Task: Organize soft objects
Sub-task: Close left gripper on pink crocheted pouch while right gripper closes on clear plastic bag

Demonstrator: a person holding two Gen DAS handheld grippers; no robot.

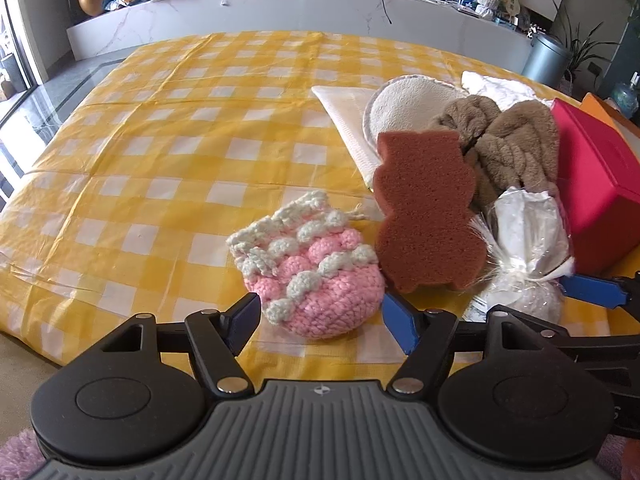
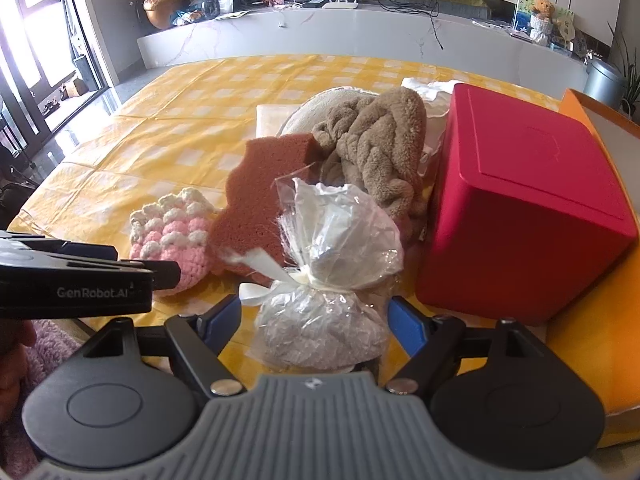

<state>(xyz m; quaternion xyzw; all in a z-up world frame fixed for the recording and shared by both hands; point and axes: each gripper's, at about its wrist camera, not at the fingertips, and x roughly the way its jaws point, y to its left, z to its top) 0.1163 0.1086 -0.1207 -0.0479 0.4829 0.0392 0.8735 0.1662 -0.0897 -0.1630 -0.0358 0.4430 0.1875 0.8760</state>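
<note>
Straddling pink pouch [image 1: 316, 276] & wrapped bag [image 2: 320, 320]: both jaws wide, nothing gripped.

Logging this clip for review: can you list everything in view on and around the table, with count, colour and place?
crocheted pouch: one, pink and cream, table front, between left gripper's fingers
bear-shaped sponge: one, reddish brown, right of pouch
cellophane-wrapped bundle: one, clear wrap, white ribbon, between right gripper's fingers
plush fabric: one heap, tan, behind sponge
round pad: one, cream, behind plush
flat cloth: one, white, under pad
red box: one, right side
orange box: one, behind red box
tablecloth: one, yellow-white check
left gripper: black, blue pads, open
right gripper: black, blue pads, open
</note>
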